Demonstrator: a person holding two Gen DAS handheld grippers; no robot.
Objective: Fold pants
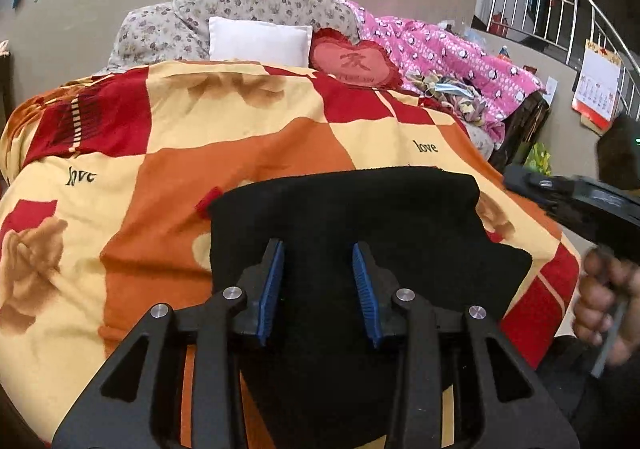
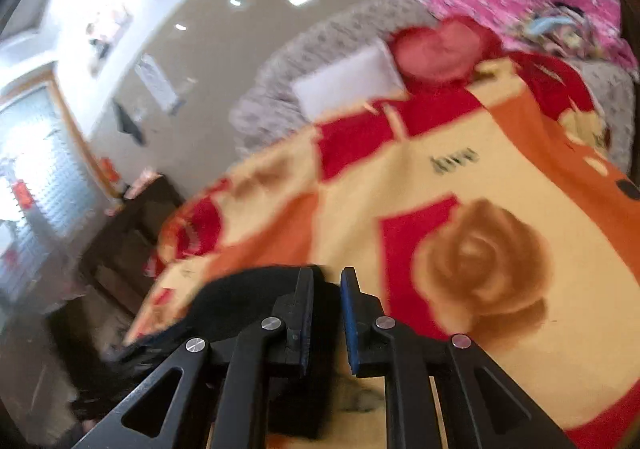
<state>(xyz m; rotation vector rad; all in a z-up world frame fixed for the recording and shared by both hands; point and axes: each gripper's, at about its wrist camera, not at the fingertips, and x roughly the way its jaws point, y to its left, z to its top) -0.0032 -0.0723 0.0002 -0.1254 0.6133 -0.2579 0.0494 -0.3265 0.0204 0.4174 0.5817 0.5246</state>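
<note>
A bed (image 1: 100,289), spread with a checked blanket (image 1: 240,153) in red, orange and cream with brown roses. Black pants (image 1: 360,217) lie folded on the blanket at the near edge. Beyond the pants, at the far end, sit a white pillow (image 1: 260,41) and, right of it, a red heart cushion (image 1: 356,63). Past the cushion, a pink quilt (image 1: 452,61) is heaped up.

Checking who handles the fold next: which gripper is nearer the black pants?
Left. The left gripper hangs directly over the black pants, jaws apart with cloth showing between them. The right gripper sits off the pants' right edge, over the blanket.
</note>
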